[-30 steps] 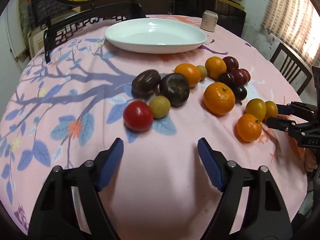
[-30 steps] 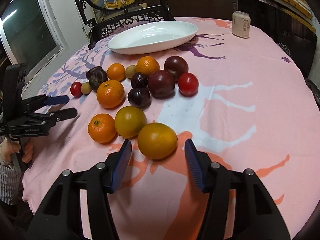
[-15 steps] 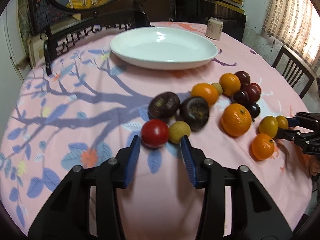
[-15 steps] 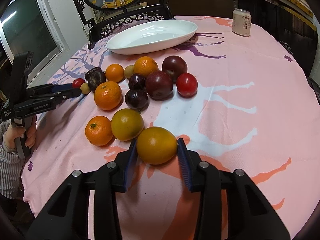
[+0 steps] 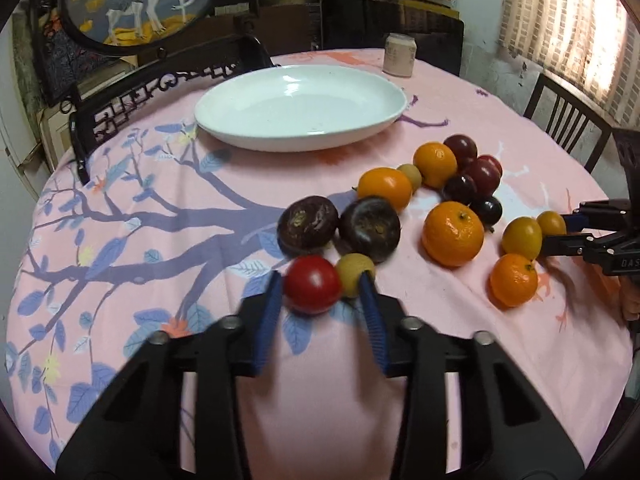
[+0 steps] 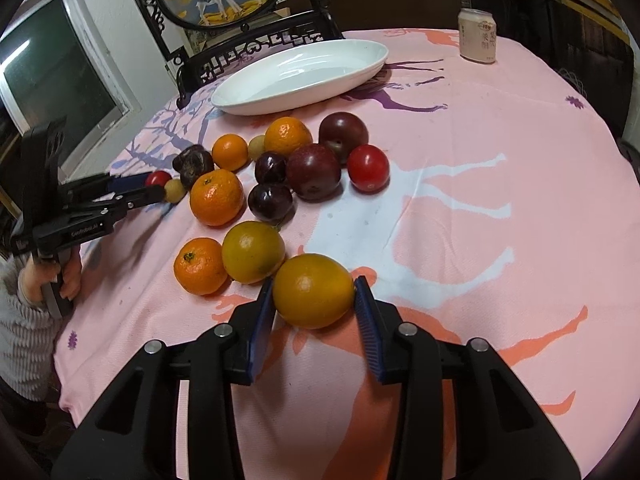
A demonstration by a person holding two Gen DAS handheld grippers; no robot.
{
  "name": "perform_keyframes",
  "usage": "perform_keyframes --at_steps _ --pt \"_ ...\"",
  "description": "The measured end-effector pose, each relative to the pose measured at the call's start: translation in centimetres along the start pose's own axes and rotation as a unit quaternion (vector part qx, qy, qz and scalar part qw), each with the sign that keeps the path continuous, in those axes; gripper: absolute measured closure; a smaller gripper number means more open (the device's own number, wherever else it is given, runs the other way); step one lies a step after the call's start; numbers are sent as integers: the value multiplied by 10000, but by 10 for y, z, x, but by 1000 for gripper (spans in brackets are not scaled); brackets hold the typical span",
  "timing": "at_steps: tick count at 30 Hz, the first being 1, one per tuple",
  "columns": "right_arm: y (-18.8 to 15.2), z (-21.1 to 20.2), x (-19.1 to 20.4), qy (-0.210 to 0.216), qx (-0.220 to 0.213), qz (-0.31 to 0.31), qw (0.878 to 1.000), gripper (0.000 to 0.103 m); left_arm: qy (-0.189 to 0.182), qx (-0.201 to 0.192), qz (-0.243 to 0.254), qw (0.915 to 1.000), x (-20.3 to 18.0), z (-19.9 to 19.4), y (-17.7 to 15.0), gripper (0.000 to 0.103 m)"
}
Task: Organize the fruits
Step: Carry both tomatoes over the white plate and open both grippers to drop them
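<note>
Left wrist: pink tablecloth (image 5: pixel 120 240) under white dish (image 5: pixel 300 108), chairs around.

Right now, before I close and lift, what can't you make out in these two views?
- Left wrist view: whether the jaws pinch the red tomato alone or the small yellow-green fruit too; motion blur hides it.
- Right wrist view: the underside of the yellow-orange citrus, hidden by its own bulk.
- Right wrist view: the can label, too small to read.
- Neither view shows the table edge nearest me, behind the gripper bodies.

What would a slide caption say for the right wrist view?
Right gripper closes around a yellow-orange citrus fruit on the pink tablecloth, an empty white dish waiting behind the fruit pile.
</note>
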State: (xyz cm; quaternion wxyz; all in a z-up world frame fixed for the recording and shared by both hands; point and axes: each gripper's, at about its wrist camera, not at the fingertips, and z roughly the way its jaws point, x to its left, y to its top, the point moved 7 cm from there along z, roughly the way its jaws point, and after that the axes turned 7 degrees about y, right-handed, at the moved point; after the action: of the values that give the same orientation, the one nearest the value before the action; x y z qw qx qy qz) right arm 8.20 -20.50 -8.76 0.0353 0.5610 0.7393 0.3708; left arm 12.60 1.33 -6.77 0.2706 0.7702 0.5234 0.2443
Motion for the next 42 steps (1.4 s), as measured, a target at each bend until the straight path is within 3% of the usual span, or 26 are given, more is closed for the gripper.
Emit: perform_keyframes --at_steps 2,8,13,20,22,26,30,33,36,37,38,42 --pt "4 -5 -1 4 -61 21 10000 63 -164 1 -176 9997 3 -6 2 74" --pt "35 -21 -2 31 -349 32 9994 63 -34 95 -94 9999 0 2 8 73" --pt "41 -23 -2 133 -441 91 9989 63 -87 252 -206 9994 2 16 -1 68" --pt "47 -17 -2 264 -453 149 9985 63 -191 270 -222 9992 -2 19 3 72" --pt "62 -18 1 268 -502 98 9983 63 -287 133 -383 9988 2 11 18 72" --pt "111 -11 12 383 -720 15 9967 63 -93 -199 -607 9979 14 6 70 72" --pt "158 21 23 409 -754 -14 9963 62 291 -229 -793 9962 23 37 116 72" --pt "177 55 24 115 -612 -171 9979 62 268 -122 -964 9949 24 61 127 72" --pt "186 75 19 -88 -542 -249 9982 59 222 -75 -1059 9941 23 76 128 64" --pt "186 77 16 -163 -575 -284 9978 48 258 -91 -1026 9944 22 78 126 50" --pt "186 76 15 -220 -620 -329 9973 44 295 -120 -946 9950 21 78 125 43" --pt "183 66 7 -135 -763 -279 9966 44 328 -152 -838 9958 22 75 119 42"
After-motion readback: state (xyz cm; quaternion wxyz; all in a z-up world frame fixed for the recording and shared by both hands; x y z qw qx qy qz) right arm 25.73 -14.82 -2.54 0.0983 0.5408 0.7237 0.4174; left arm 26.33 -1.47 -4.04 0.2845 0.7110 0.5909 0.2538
